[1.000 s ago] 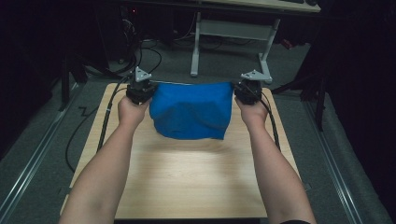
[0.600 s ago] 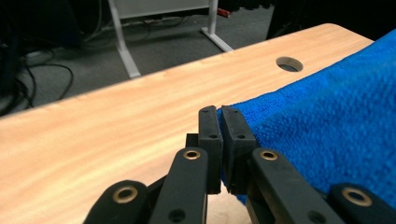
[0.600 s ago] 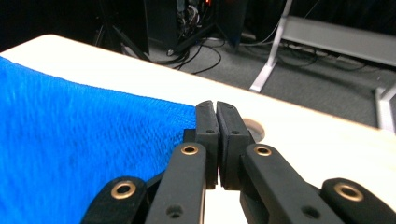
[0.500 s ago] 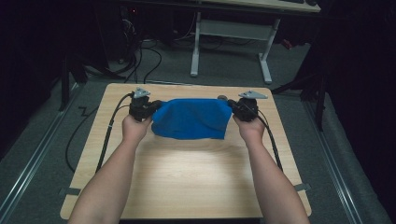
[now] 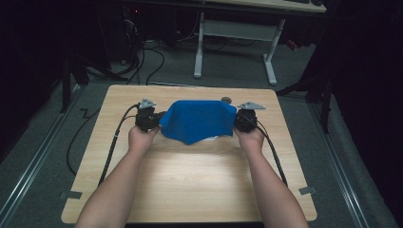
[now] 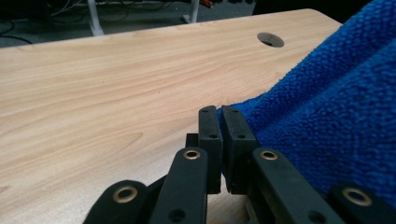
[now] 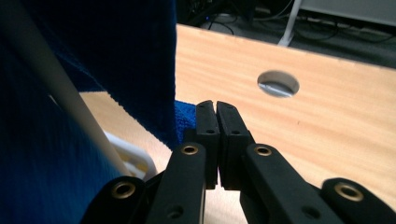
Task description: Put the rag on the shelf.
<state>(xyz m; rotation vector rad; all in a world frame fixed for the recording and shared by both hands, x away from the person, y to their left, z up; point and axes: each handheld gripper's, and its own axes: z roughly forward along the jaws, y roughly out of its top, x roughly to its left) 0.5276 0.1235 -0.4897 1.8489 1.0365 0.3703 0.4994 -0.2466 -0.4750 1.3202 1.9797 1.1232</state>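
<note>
In the high view the left gripper (image 5: 159,121) is sitting at the left edge of a blue towel (image 5: 197,119), with the person's left hand (image 5: 141,137) wrapped around its body and the forearm running straight back toward the bottom of the picture. The towel is hanging stretched between the two grippers over the middle of the wooden counter (image 5: 190,190), its lower edge sagging to a point just above the wood. The right gripper (image 5: 236,121) is pinning the towel's right edge, the right hand (image 5: 250,137) behind it at about the same level as the left, both forearms lying nearly parallel.

The left gripper view is adding what the high view is hiding: the two black jaws of the left gripper (image 6: 221,114) are pressed together, pinching a corner of the towel (image 6: 336,116), whose looped weave is filling the right side. A round hole (image 6: 270,39) in the counter (image 6: 102,93) is lying beyond.

The right gripper view is showing the right gripper (image 7: 216,108) with its jaws likewise pressed together, a bit of towel (image 7: 93,56) caught at their left side. A white rod-like thing (image 7: 60,88) is crossing in front of the cloth; what it is cannot be told. The hole (image 7: 278,83) is lying ahead to the right.
</note>
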